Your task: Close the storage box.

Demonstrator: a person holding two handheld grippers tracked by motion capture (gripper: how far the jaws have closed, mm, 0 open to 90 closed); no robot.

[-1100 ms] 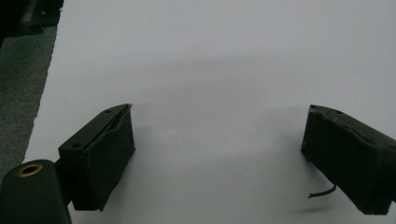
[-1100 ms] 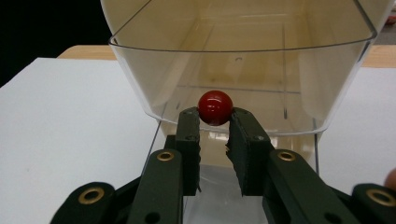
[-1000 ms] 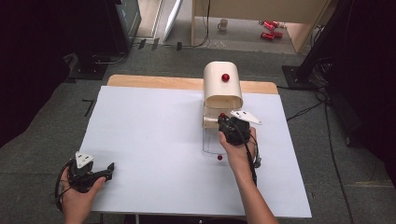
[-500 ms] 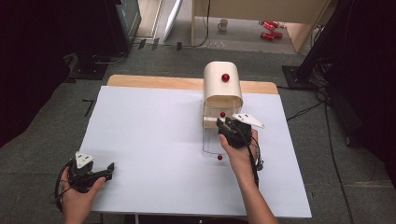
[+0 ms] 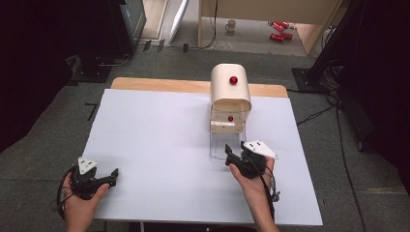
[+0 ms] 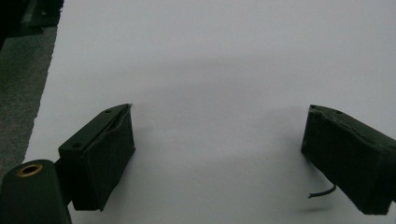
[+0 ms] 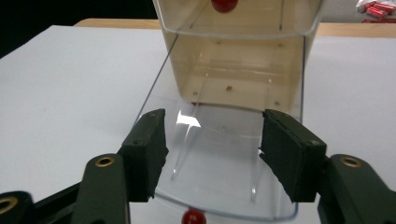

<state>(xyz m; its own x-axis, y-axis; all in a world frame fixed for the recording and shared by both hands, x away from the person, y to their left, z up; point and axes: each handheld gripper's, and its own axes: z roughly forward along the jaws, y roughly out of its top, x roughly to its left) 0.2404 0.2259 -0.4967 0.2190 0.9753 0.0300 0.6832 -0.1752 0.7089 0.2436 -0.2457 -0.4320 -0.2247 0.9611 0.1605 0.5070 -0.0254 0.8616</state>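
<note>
Two grippers rested on the white table [image 5: 159, 145]. The left gripper [image 5: 109, 177], at seven o'clock, gaped wide and empty. The right gripper [image 7: 212, 154], at five o'clock, stood open, holding nothing, above the clear lid [image 7: 219, 186] lowered before the cream box [image 5: 230, 92] at one o'clock.

I see a lab or studio workspace, not a home. A white-covered table [image 5: 159, 145] stands on grey carpet [image 5: 43, 145], with black equipment stands [image 5: 104, 58] and cables [image 5: 314, 115] around it. A mug [image 5: 231, 24] and 2 red cans [image 5: 275, 30] sit on the floor beyond, beside light wooden furniture [image 5: 251, 14].
</note>
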